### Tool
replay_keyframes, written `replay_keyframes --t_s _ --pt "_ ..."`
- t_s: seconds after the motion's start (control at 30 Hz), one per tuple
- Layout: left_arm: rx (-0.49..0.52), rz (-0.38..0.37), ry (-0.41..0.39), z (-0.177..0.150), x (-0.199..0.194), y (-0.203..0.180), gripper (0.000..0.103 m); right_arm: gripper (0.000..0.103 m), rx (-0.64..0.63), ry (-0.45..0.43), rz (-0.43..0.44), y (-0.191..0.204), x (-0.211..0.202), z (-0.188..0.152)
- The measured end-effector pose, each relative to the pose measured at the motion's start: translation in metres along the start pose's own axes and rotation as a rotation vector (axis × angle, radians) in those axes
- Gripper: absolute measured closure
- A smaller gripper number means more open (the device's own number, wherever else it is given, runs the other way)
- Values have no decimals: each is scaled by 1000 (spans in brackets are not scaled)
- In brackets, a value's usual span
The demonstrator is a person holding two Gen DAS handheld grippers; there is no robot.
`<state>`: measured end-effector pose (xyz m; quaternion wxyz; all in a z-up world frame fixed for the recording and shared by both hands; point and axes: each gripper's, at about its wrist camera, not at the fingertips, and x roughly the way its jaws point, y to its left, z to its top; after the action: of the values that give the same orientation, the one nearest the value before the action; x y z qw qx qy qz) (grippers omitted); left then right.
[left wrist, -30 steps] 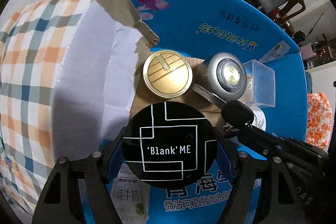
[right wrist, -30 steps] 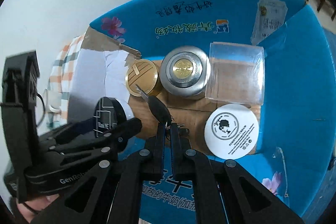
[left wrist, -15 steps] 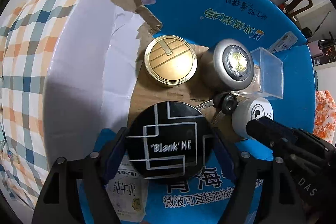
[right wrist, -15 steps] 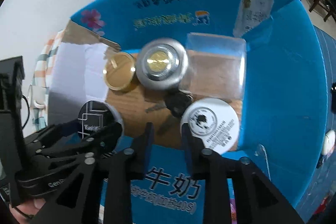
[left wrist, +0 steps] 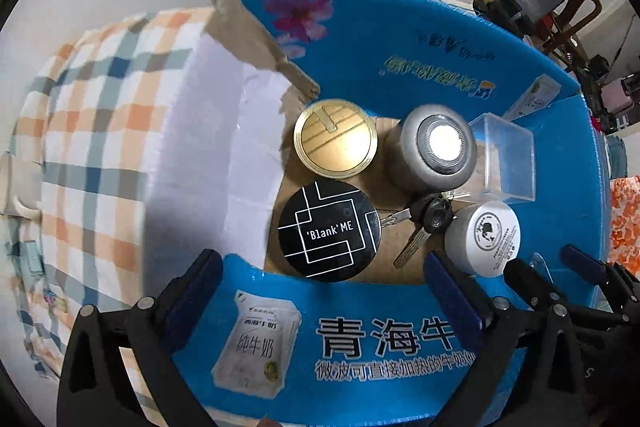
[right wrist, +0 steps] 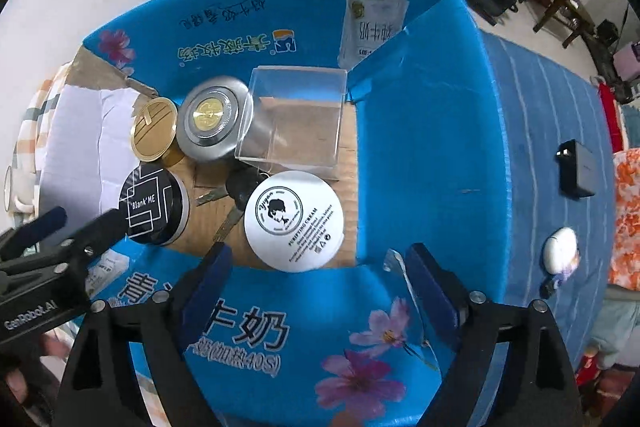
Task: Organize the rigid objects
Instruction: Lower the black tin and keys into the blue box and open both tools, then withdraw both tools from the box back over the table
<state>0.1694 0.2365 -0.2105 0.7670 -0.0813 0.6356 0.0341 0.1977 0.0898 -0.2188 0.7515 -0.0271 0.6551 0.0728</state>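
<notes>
Glossy gold tin [left wrist: 335, 141], clear plastic case [right wrist: 296, 121]

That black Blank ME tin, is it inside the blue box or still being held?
Inside. The black tin sits upright on the box's cardboard floor, and the left gripper is open, clear of it.

Bright, even indoor light; strong fisheye bending and black corners.
Glare washed out the silver tin [left wrist: 438, 147] lid's centre in the left view. The box [left wrist: 400, 59] wall cast soft shadow inside; left-edge checked cloth [left wrist: 92, 131] was blurred.
</notes>
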Motion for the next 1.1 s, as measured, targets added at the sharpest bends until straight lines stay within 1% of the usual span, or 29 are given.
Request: replay_keyframes --t_s 0.07,0.17,0.3,0.4,0.67,0.77,0.87,0.97,1.1 --pt "8 1 -19 -5 -11 -9 0 13 -6 -22 -10 1 -13 -4" --pt "30 36 -74 -10 -35 -16 0 13 -7 -53 -16 -2 -35 -11" --pt "35 26 -112 -7 -55 -23 0 13 2 -91 -10 -10 -68 -22" --pt "35 6 -148 -15 -83 -27 0 13 10 -126 -4 -14 -96 -31" --pt "63 3 -251 -43 -152 -42 0 13 -16 -203 19 -21 -165 -63" --pt "49 -25 -282 -52 -169 -43 0 13 -29 -227 37 -22 -190 -77" --pt "57 -7 -310 -58 -182 -47 0 13 -41 -244 53 -23 -209 -88" --pt "56 -5 -329 -63 -193 -51 0 13 -54 -259 67 -24 -221 -96" --pt "66 12 -344 -69 -200 -58 0 13 -51 -256 92 -30 -224 -99"
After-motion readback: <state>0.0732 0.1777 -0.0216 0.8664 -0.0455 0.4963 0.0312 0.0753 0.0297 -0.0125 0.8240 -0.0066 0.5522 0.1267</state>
